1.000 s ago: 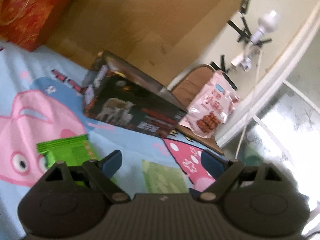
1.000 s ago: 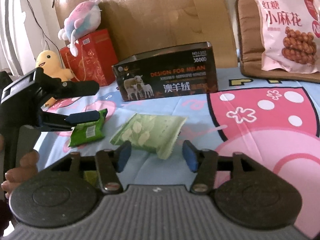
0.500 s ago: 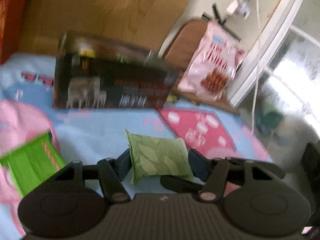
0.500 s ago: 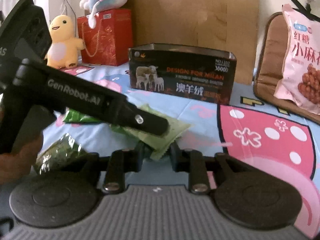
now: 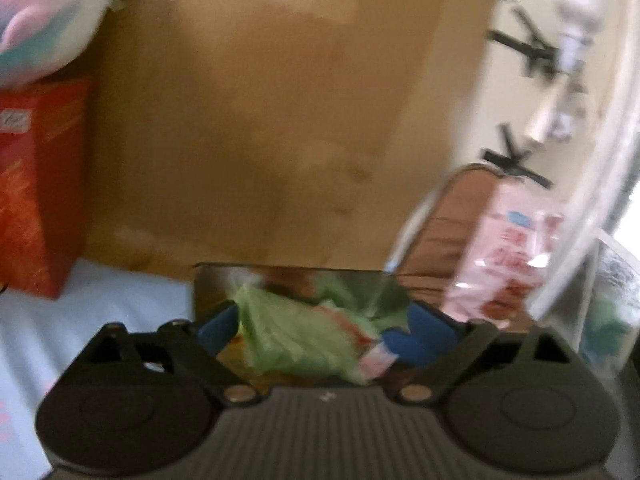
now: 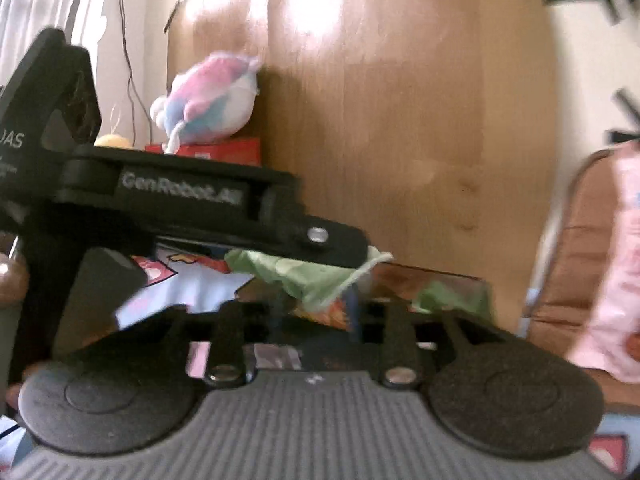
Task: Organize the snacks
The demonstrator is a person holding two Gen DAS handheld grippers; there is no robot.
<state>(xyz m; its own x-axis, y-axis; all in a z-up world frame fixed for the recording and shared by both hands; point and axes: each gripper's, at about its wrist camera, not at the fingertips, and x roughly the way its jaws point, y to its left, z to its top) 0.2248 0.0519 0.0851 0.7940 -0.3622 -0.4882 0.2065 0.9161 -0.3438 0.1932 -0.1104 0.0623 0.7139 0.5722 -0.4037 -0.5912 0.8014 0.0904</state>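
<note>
The view is blurred. A light green snack packet [image 5: 304, 336] hangs crumpled over the open dark tin box [image 5: 296, 276], whose shiny inside reflects it. My left gripper [image 5: 320, 330] straddles the packet and its jaws are opening; the blue pads [image 5: 218, 326] stand just off its sides. In the right wrist view the packet [image 6: 312, 276] droops under a finger [image 6: 320, 236] of the left gripper, over the tin box [image 6: 440, 280]. My right gripper [image 6: 314, 314] sits just below with its jaws opening, and the packet's lower corner dangles between them without clear contact.
A cardboard board [image 5: 280, 120] stands behind the box. A red gift bag [image 5: 36, 184] with a pastel plush toy [image 5: 44, 16] on it is at the left. A pink snack bag [image 5: 508, 256] leans on a brown cushion [image 5: 460, 208] at the right. A cartoon blanket [image 5: 100, 300] covers the surface.
Both grippers closed on the light green packet, lifted it off the blanket and carried it forward over the tin box. Their jaws now stand wider than half a second ago.
</note>
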